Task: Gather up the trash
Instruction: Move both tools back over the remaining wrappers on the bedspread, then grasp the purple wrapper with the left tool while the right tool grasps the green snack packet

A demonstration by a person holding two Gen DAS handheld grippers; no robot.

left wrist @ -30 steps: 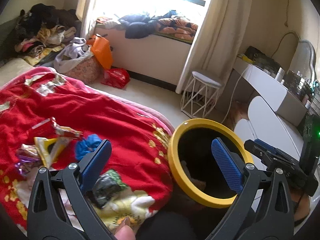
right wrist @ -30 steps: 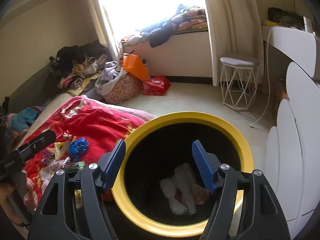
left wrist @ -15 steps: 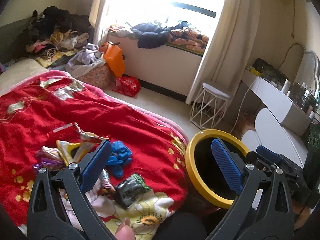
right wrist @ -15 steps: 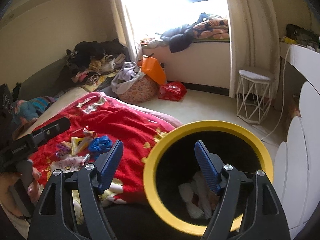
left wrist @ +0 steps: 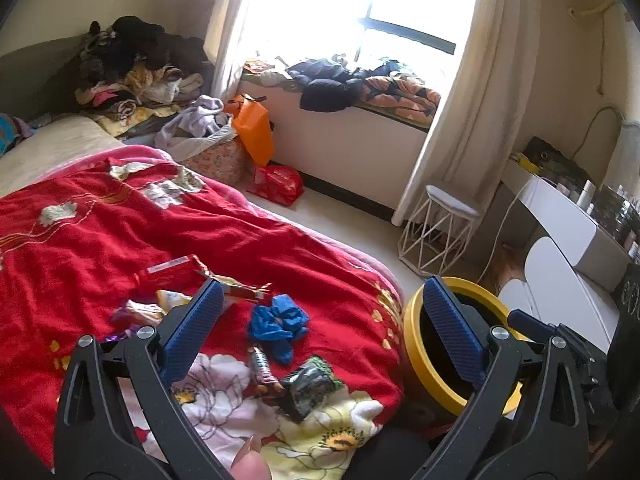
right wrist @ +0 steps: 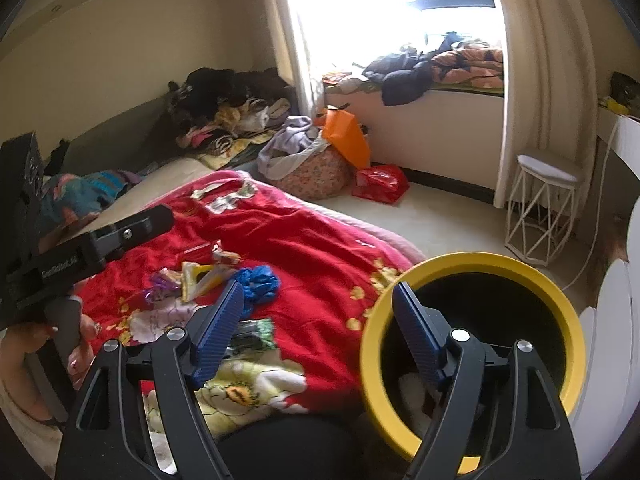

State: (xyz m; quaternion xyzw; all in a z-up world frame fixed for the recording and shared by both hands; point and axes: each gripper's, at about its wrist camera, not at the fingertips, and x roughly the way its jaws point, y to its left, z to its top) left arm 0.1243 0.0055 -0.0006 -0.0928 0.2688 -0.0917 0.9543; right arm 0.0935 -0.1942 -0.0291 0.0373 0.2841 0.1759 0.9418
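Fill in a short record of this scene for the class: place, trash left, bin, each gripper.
place: bedroom, red blanket on the bed
trash left: blue crumpled bag, wrappers, dark packet, all on the blanket
bin: yellow-rimmed bin beside the bed, white scraps inside
left gripper: open, empty
right gripper: jaws have just been opening, nothing between them

Empty right gripper (right wrist: 316, 312) spans red blanket (right wrist: 304, 236) and yellow-rimmed bin (right wrist: 472, 264).
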